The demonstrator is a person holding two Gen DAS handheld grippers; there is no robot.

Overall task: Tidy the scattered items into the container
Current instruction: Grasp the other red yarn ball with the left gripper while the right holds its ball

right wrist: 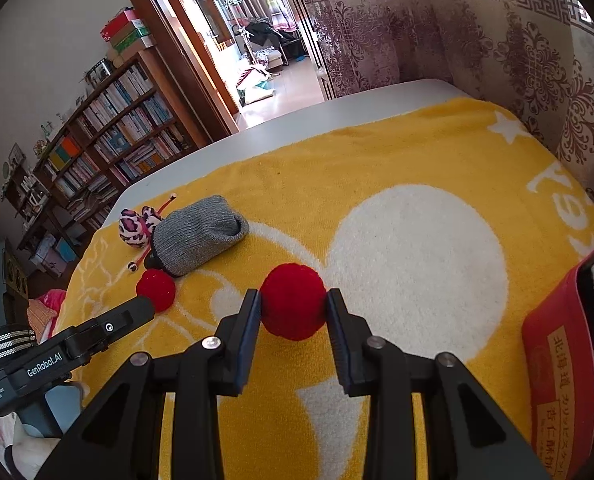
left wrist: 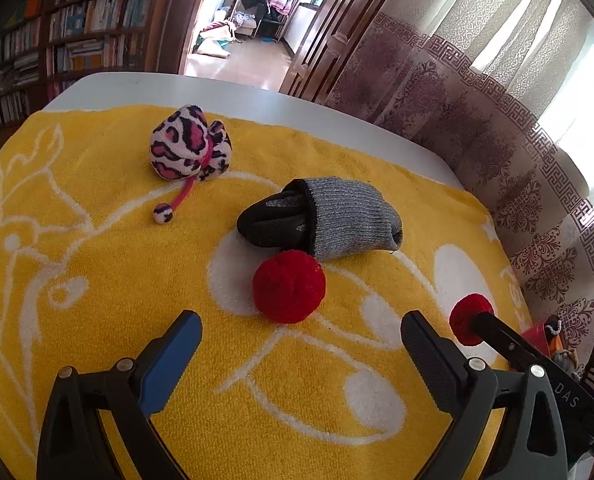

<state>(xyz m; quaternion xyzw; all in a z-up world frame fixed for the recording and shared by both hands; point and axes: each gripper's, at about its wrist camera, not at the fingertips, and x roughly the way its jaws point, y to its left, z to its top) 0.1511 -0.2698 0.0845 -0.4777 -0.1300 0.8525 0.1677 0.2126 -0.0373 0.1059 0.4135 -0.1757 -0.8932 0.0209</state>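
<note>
In the left wrist view, the left gripper [left wrist: 301,344] is hovering with its jaws spread wide and nothing between them, just short of a red pompom [left wrist: 289,286] lying on the yellow towel [left wrist: 97,240]. Beyond it, a grey sock roll [left wrist: 349,220] and a leopard-print pouch [left wrist: 189,148] are sitting. Only a sliver of the red container [left wrist: 537,334] is showing here.

In the right wrist view, the right gripper [right wrist: 293,308] is clamping a second red pompom [right wrist: 293,306]. The red container's wall [right wrist: 557,360] is showing, with dark fabric inside.
</note>
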